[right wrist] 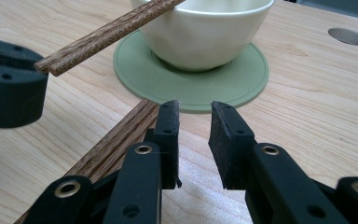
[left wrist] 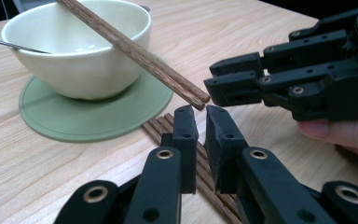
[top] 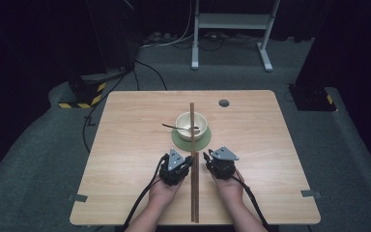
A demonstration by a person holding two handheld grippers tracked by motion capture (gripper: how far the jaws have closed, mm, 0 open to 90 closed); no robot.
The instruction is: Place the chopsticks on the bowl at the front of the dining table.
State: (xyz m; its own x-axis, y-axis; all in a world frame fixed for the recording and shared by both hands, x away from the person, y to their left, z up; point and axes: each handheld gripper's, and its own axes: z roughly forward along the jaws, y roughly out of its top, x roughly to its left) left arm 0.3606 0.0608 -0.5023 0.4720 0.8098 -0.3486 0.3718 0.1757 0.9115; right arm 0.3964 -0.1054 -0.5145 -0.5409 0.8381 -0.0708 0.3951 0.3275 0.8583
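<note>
Work in hand is the chopsticks. One pair of chopsticks on the bowl (top: 192, 113) lies across the rim of the white bowl (left wrist: 74, 70), its near end sticking out free over the green coaster (left wrist: 88, 116) under the bowl. The second pair, the chopsticks on the table (top: 194, 193), lies flat in line with the first and runs from the coaster edge back toward the person, between the two hands. A spoon (top: 174, 127) sits in the bowl. Step, as I read it: a pause at the middle, with nothing gripped, probably just ahead of a pick-up of the flat pair. Left gripper (top: 189, 162) has its fingers nearly closed with a thin gap and nothing between them. In the left gripper view they hover right over the near end of the flat pair, just below the free end of the raised pair. Right gripper (top: 206, 163) likewise has fingers close together with a small gap and is empty, just beside the flat pair on its right side. Next move would call for opening the fingers, dropping them to straddle both sticks at the table (top: 125, 145) surface and closing on them without knocking the raised pair off the bowl. Pose: both hands low near the table, forearms coming in from the near edge, grippers angled inward toward each other with tips close together over the sticks.
</note>
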